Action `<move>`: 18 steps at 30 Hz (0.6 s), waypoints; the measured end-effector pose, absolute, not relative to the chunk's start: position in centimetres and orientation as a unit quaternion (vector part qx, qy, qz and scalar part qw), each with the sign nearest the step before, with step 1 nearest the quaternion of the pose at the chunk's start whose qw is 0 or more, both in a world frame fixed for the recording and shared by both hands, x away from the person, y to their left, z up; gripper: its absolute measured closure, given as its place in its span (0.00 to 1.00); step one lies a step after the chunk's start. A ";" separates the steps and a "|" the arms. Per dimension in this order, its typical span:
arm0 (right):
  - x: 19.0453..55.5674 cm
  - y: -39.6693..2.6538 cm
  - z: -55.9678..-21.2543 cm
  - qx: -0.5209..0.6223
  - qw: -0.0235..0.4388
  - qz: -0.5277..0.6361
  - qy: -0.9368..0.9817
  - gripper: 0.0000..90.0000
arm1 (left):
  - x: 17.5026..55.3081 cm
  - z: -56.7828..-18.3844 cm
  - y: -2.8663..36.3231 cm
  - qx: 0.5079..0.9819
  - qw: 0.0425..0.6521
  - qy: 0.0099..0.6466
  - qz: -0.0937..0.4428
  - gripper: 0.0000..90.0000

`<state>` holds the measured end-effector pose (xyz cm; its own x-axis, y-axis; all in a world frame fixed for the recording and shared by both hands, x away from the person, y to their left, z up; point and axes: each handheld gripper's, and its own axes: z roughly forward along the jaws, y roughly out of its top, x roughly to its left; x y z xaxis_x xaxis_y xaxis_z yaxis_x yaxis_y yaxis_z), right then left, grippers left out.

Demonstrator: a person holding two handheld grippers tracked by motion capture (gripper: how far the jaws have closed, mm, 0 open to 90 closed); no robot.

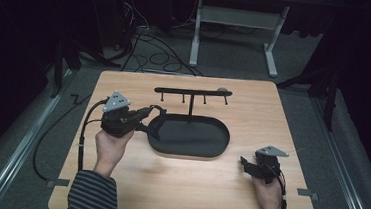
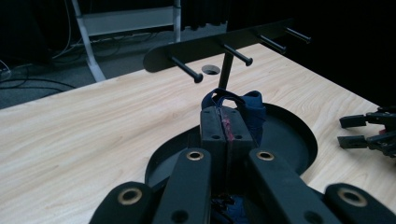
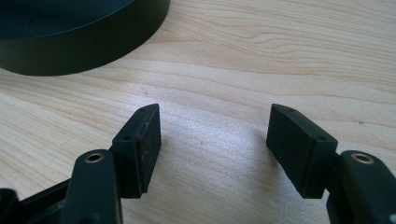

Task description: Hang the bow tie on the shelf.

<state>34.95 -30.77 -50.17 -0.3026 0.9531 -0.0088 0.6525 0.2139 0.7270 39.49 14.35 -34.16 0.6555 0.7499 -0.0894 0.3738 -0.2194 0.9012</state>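
My left gripper (image 2: 227,114) is shut on a dark blue fabric loop (image 2: 250,105), which sticks out past the fingertips. In the high view this gripper (image 1: 148,112) is held over the left end of a black oval tray (image 1: 220,150), with the loop (image 1: 160,109) at its tip. A thin post rises from the tray and carries a black bar with several pegs (image 1: 193,91); the pegs (image 2: 187,70) lie ahead of the left jaws and above them. My right gripper (image 3: 214,135) stands open just above the wood, nothing between its jaws. It sits right of the tray (image 1: 245,163).
The tray's wall (image 3: 88,44) is close at the upper left of the right gripper view. The wooden table (image 1: 177,184) has a round hole (image 2: 211,70) behind the rack. Beyond the table are a white desk frame (image 1: 196,30) and floor cables (image 1: 152,52).
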 end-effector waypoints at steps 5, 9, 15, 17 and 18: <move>35.0 -30.8 -50.2 0.541 0.237 0.317 0.742 0.41 | 40.1 -33.7 13.6 0.760 0.502 0.365 0.193 1.00; 35.0 -30.8 -50.2 0.540 0.237 0.318 0.742 0.41 | 40.7 -33.5 13.1 0.763 0.498 0.364 0.194 1.00; 35.0 -30.8 -50.2 0.540 0.236 0.318 0.742 0.41 | 41.6 -33.5 12.6 0.763 0.496 0.367 0.193 1.00; 35.0 -30.8 -50.2 0.540 0.236 0.319 0.742 0.41 | 41.8 -33.5 12.5 0.763 0.495 0.368 0.193 1.00; 35.0 -30.8 -50.2 0.540 0.236 0.319 0.742 0.41 | 41.8 -33.5 12.5 0.763 0.495 0.368 0.193 1.00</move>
<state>34.97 -30.82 -50.17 -0.3045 0.9525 -0.0069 0.6512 0.2135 0.7283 41.78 12.55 -33.54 0.6543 0.7530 -0.0699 0.3700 -0.2381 0.8980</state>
